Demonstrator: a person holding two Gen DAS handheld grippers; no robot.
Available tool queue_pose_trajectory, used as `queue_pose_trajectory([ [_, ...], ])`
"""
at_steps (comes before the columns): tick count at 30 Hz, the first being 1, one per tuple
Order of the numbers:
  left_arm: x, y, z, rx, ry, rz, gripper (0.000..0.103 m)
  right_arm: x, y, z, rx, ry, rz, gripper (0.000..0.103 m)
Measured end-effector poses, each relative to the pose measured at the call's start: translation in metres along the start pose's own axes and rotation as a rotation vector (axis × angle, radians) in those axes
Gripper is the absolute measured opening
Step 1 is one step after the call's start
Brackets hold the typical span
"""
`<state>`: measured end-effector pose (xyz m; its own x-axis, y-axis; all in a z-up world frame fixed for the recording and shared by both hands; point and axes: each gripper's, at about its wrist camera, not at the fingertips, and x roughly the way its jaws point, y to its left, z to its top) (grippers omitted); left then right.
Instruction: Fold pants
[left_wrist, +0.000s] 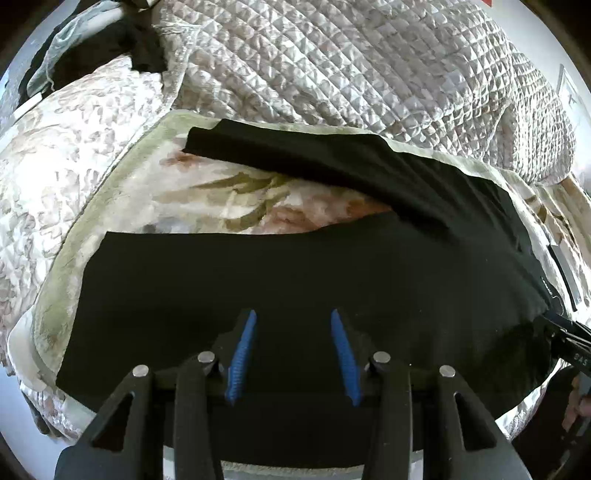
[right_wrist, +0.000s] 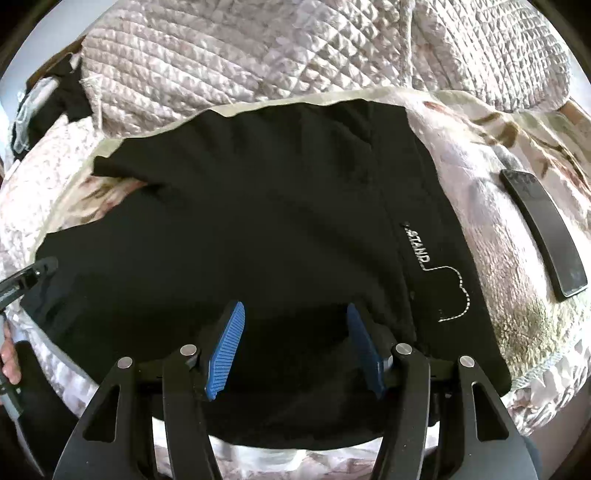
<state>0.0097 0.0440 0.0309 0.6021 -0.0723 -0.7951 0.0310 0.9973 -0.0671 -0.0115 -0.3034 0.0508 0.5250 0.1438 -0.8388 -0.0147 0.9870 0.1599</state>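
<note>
The black pants (right_wrist: 258, 229) lie spread flat on the flowery blanket (left_wrist: 229, 192), legs splayed apart in a V, so nothing looks folded yet. Both the left gripper (left_wrist: 293, 354) and right gripper (right_wrist: 295, 350) hover over the near edge of the pants, jaws apart and gripping nothing, probably lining up a grab. A dark phone (right_wrist: 543, 236) sits on the blanket just right of the pants, out of the way.
</note>
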Motion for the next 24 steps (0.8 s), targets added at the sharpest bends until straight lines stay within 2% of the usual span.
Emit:
queue_pose_trajectory([
  [8, 0.008, -0.010, 0.013, 0.040, 0.003, -0.020, 0.045, -0.002, 0.001, 0.015, -0.010, -0.022, 0.025, 0.058],
  [14, 0.020, -0.019, 0.038, 0.088, -0.002, -0.046, 0.046, 0.007, 0.009, 0.040, -0.057, -0.031, 0.063, 0.058],
  [18, 0.031, -0.021, 0.067, 0.112, -0.023, -0.062, 0.057, 0.018, 0.012, 0.066, -0.112, -0.040, 0.091, 0.058],
  [24, 0.063, -0.022, 0.115, 0.113, -0.032, -0.095, 0.066, 0.051, 0.010, 0.115, -0.176, -0.029, 0.114, 0.058],
])
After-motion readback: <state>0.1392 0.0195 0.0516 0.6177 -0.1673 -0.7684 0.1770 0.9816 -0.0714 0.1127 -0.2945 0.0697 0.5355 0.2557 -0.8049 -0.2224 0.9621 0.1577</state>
